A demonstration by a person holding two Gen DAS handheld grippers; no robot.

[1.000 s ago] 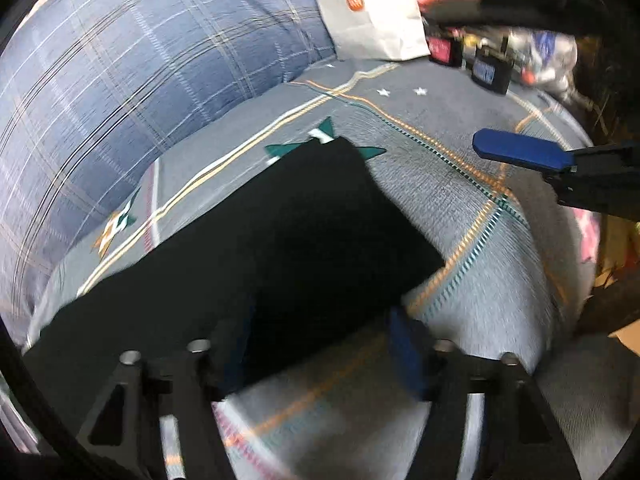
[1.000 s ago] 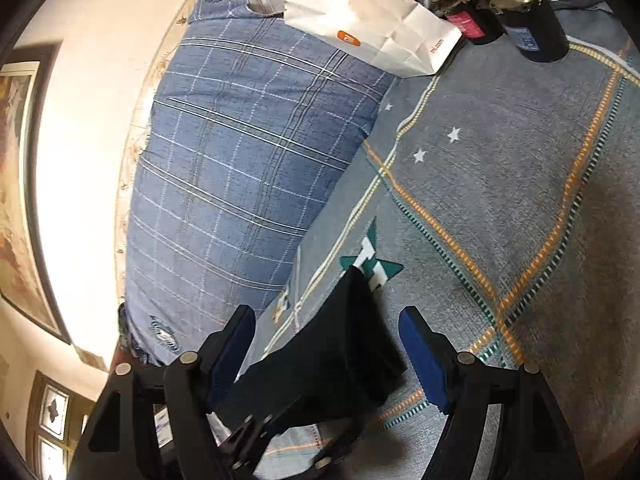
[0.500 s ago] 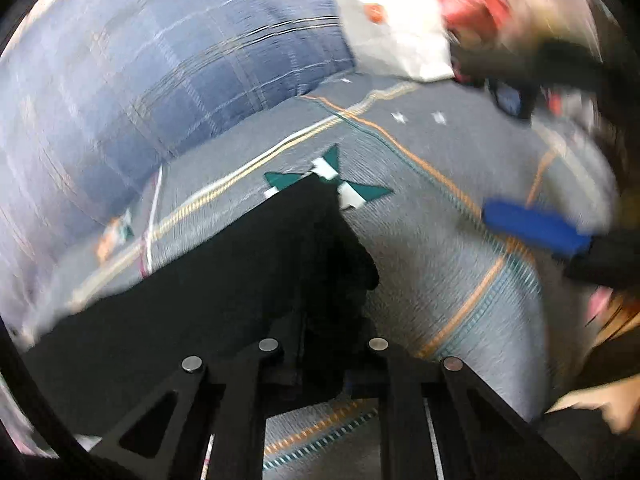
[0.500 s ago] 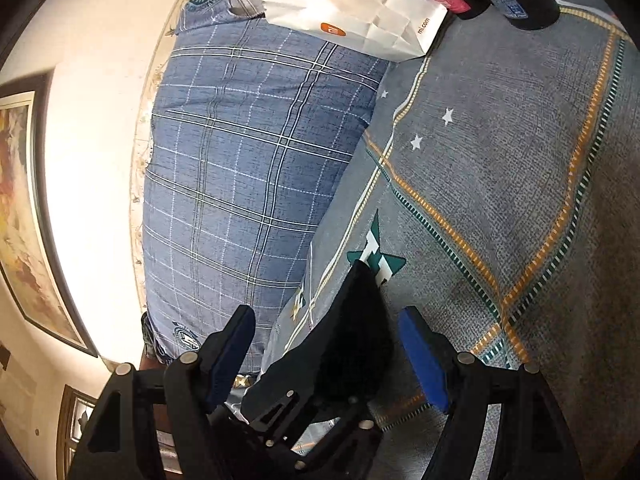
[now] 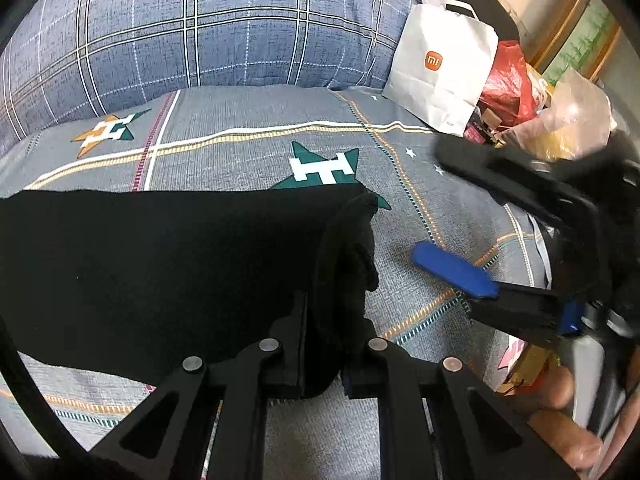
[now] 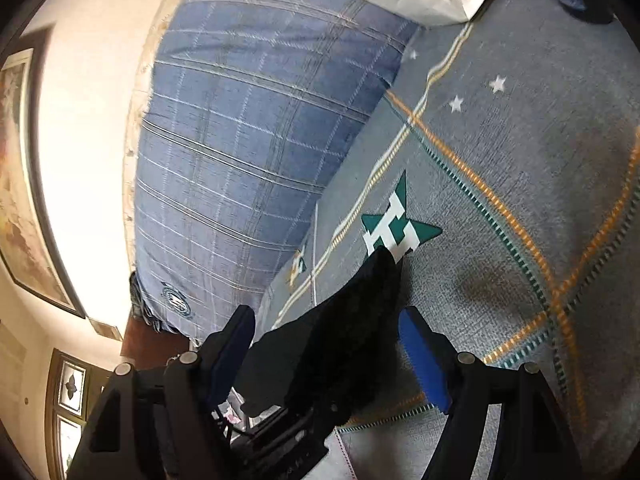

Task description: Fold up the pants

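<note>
Black pants (image 5: pixel 160 264) lie on the bed (image 5: pixel 248 120), on the grey star-print sheet, spread as a flat dark band running off the left edge of the left wrist view. Looks like at least one lengthwise fold is already in, legs stacked, but the fabric is too dark to be sure of layers.

Left claw (image 5: pixel 332 360) is clamped on the right end of the pants, with a bunched hem or waist edge lifted up between its fingers. Right claw (image 6: pixel 328 356) has fingers apart, blue pads visible, gripping nothing; it hovers just beside that same end, with the pinched cloth and the left claw's frame sitting in front of it.

Judgement: task is midway. The cross fold is just starting: end gripped but not yet carried over the rest. Left to do: bring this end across to the far end, lay it flat, maybe a second fold, smooth.

White paper bag (image 5: pixel 440 68) and plaid pillow (image 5: pixel 200 24) sit at the back, well apart from the pants.
</note>
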